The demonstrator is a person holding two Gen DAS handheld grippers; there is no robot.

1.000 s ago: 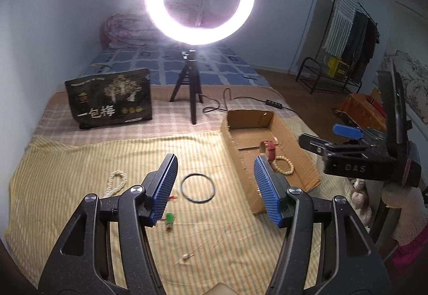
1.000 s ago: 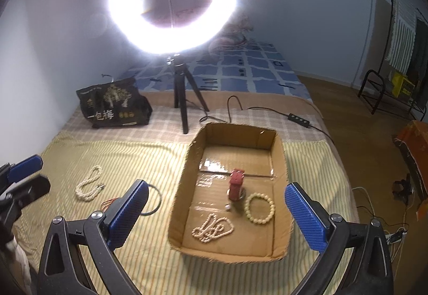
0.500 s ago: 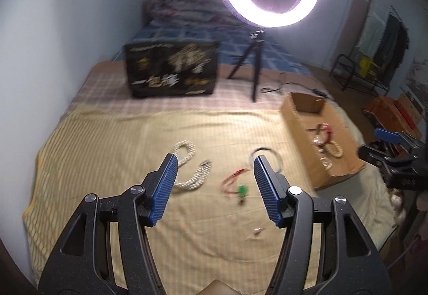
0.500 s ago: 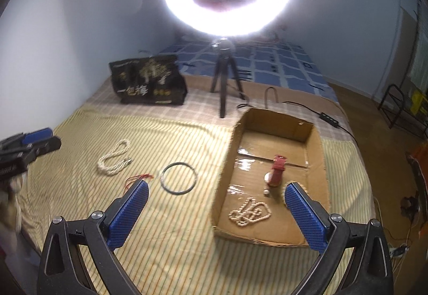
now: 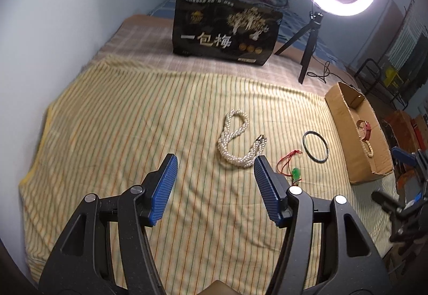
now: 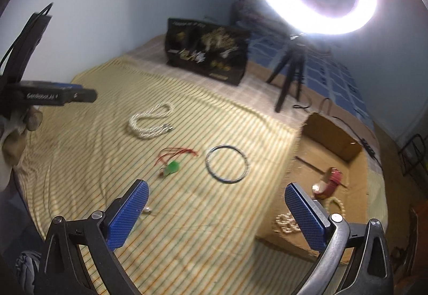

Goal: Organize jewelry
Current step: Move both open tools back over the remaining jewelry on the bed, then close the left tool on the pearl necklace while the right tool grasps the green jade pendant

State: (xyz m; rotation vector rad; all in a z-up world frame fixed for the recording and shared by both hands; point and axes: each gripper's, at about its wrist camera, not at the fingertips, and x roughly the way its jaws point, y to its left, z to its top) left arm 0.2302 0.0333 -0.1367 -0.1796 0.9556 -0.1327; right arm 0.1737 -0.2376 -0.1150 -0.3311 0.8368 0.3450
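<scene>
The limp, slippery twisted white pearl necklace, left of the brown cardboard box, suits a mid-strand pinch; both claws gape empty.

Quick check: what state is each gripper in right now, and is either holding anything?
Left gripper: open, holding nothing, above the striped sheet.
Right gripper: open, holding nothing.

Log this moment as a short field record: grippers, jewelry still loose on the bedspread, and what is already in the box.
left gripper: open, empty
right gripper: open, empty
on bedspread: pearl necklace, dark bangle, green pendant on red cord
in cardboard box: red watch, bead bracelet, pearl strand
</scene>
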